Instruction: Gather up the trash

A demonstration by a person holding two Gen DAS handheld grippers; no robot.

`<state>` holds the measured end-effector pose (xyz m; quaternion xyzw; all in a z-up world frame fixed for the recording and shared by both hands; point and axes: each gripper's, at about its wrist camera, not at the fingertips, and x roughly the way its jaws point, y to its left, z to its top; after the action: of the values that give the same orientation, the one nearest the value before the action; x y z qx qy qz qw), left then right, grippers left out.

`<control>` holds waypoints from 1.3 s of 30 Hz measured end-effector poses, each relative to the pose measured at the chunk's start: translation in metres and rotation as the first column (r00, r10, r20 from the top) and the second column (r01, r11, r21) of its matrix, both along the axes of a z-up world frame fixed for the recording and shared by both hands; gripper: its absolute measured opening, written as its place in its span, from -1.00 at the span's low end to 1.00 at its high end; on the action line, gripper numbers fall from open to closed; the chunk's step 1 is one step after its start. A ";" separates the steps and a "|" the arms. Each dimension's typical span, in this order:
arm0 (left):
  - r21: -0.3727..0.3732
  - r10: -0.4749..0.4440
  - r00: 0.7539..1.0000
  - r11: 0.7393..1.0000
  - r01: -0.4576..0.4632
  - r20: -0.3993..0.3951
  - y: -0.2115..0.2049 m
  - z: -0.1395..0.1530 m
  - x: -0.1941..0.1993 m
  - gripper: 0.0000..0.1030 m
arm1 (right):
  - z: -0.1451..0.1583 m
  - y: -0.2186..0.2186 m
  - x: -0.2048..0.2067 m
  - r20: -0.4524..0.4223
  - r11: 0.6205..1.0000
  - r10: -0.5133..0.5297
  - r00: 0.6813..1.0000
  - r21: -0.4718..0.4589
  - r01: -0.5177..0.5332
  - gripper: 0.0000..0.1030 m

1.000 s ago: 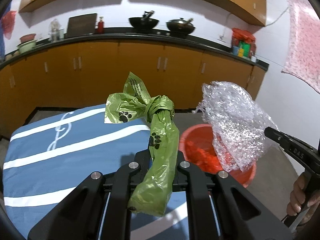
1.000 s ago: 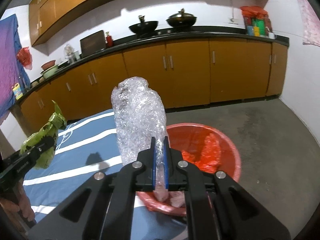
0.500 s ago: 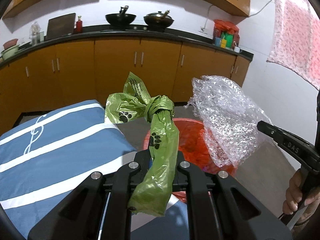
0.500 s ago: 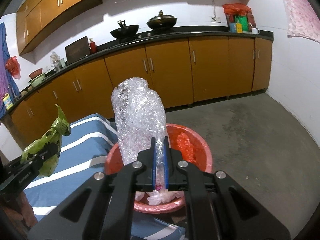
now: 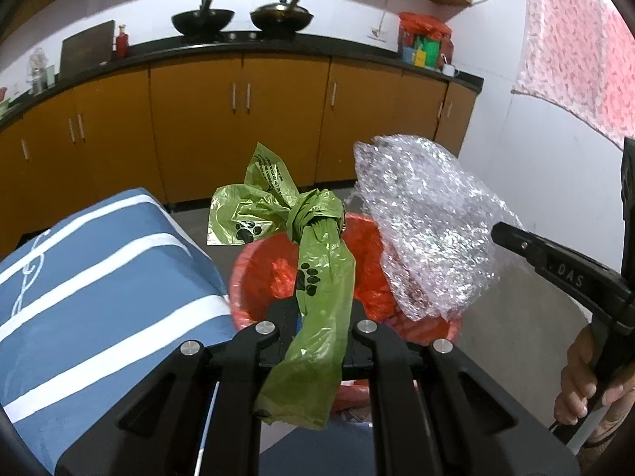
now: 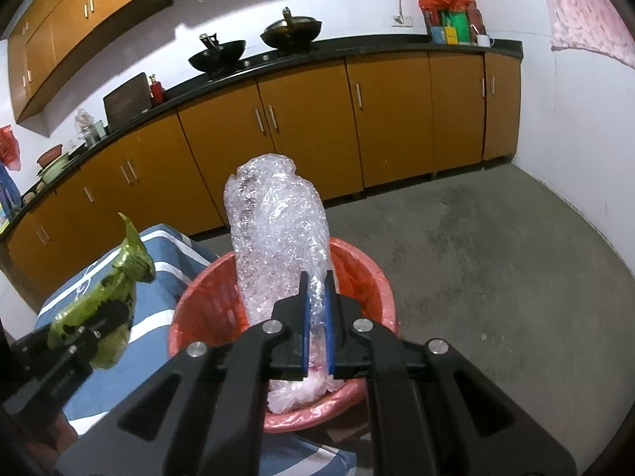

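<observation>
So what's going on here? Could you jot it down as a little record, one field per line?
Place: kitchen with orange cabinets
Left gripper: shut on a knotted green plastic bag with paw prints
Right gripper: shut on a crumpled wad of clear bubble wrap
Bin: round red basket lined with a red bag, on the floor beside a blue-and-white striped cloth
Position: both items appear to be held over the bin
Released: neither yet
</observation>
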<state>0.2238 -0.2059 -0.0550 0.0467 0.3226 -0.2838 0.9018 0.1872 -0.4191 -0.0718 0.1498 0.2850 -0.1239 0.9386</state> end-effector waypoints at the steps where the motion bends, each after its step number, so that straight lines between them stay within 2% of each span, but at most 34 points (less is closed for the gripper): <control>1: 0.006 -0.007 1.000 1.000 0.007 -0.005 -0.005 -0.003 0.002 -0.82 | -0.001 0.000 0.003 -0.002 1.000 -0.001 1.000 0.002 0.001 -0.85; 6: 0.030 -0.029 0.999 0.999 0.030 -0.018 -0.019 -0.012 0.007 -0.81 | -0.007 -0.001 0.017 -0.004 1.000 0.008 1.000 0.007 -0.008 -0.85; 8: 0.042 -0.024 0.999 0.999 0.025 -0.025 -0.024 -0.017 0.009 -0.76 | -0.008 -0.001 0.020 -0.005 1.000 0.018 1.000 0.005 -0.018 -0.77; 9: 0.040 -0.025 0.999 0.999 0.026 -0.035 -0.024 -0.019 0.010 -0.62 | -0.010 -0.001 0.020 -0.004 1.000 0.018 1.000 0.007 -0.018 -0.76; 11: 0.040 -0.014 0.999 0.999 0.016 -0.038 -0.022 -0.021 0.010 0.07 | -0.012 -0.005 0.018 -0.001 1.000 0.017 1.000 0.021 -0.017 -0.58; 13: 0.032 -0.005 1.000 0.999 0.005 -0.023 -0.017 -0.022 0.007 0.15 | -0.011 -0.007 0.014 0.006 1.000 0.008 1.000 0.024 -0.009 -0.39; 17: 0.038 0.022 0.999 0.999 -0.021 -0.031 -0.002 -0.021 0.006 0.15 | -0.009 -0.011 0.000 0.011 1.000 -0.015 1.000 0.023 0.015 -0.29; 21: -0.001 0.075 0.997 0.997 -0.075 -0.028 0.028 -0.012 -0.002 0.20 | 0.001 -0.007 -0.024 0.042 0.999 -0.039 0.998 -0.015 0.040 0.13; 23: -0.029 0.119 0.993 0.992 -0.119 -0.010 0.051 -0.002 -0.014 0.41 | 0.009 0.000 -0.038 0.062 0.998 -0.039 0.997 -0.044 0.042 0.30; 25: -0.049 0.151 0.989 0.988 -0.150 0.011 0.067 0.007 -0.022 0.53 | 0.019 0.012 -0.054 0.087 0.996 -0.035 0.996 -0.083 0.043 0.62; 28: -0.071 0.216 0.974 0.975 -0.212 0.062 0.100 0.022 -0.048 0.75 | 0.034 0.030 -0.078 0.131 0.991 -0.026 0.991 -0.128 0.043 0.92; 32: -0.113 0.309 0.944 0.948 -0.296 0.115 0.148 0.042 -0.089 0.94 | 0.051 0.059 -0.108 0.169 0.985 0.003 0.986 -0.170 0.026 0.92; 34: -0.118 0.346 0.928 0.936 -0.331 0.141 0.164 0.048 -0.104 0.96 | 0.057 0.074 -0.122 0.186 0.983 0.022 0.982 -0.185 0.013 0.92; 39: -0.127 0.447 0.867 0.895 -0.429 0.219 0.207 0.066 -0.148 0.96 | 0.065 0.111 -0.155 0.225 0.976 0.038 0.974 -0.220 0.013 0.92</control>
<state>0.0754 0.0009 0.0111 -0.0268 0.2013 -0.0760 0.9762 0.0324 -0.3078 -0.0070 0.0567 0.1611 -0.1308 0.9766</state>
